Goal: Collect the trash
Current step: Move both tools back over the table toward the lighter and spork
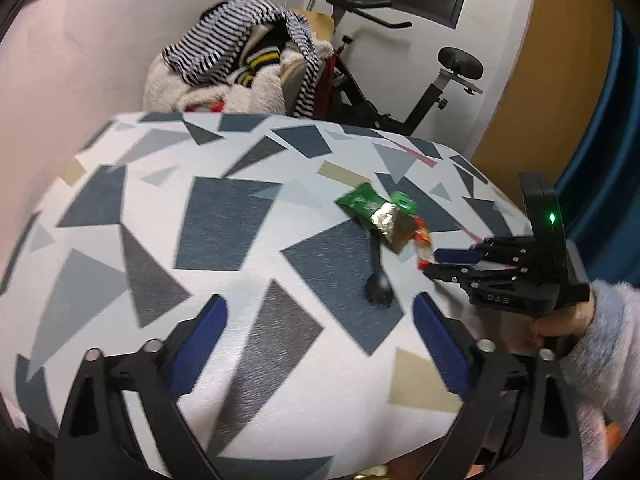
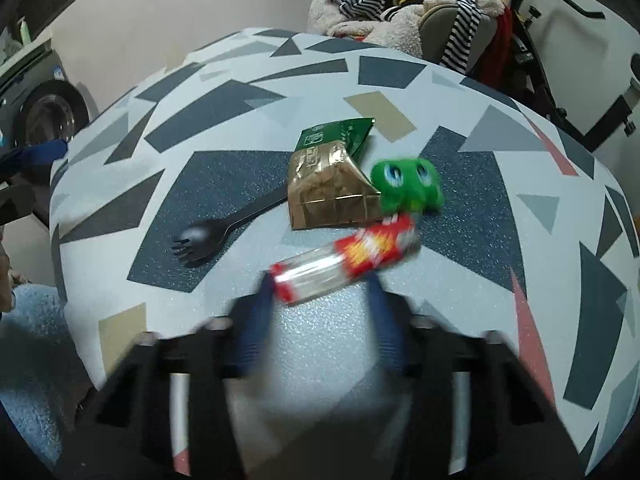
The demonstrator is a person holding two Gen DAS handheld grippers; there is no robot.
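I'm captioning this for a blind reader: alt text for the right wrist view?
The right gripper, open, reaches a red wrapper on a patterned table. Behind lie a gold packet, green toy and black spork.

You can read only "DAS", embossed on the black body of the right gripper in your left wrist view. Print on the green wrapper and red wrapper is too blurred to read.

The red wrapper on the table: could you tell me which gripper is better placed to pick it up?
Right. The right gripper is open with the red wrapper at its fingertips; the left gripper hovers farther back.
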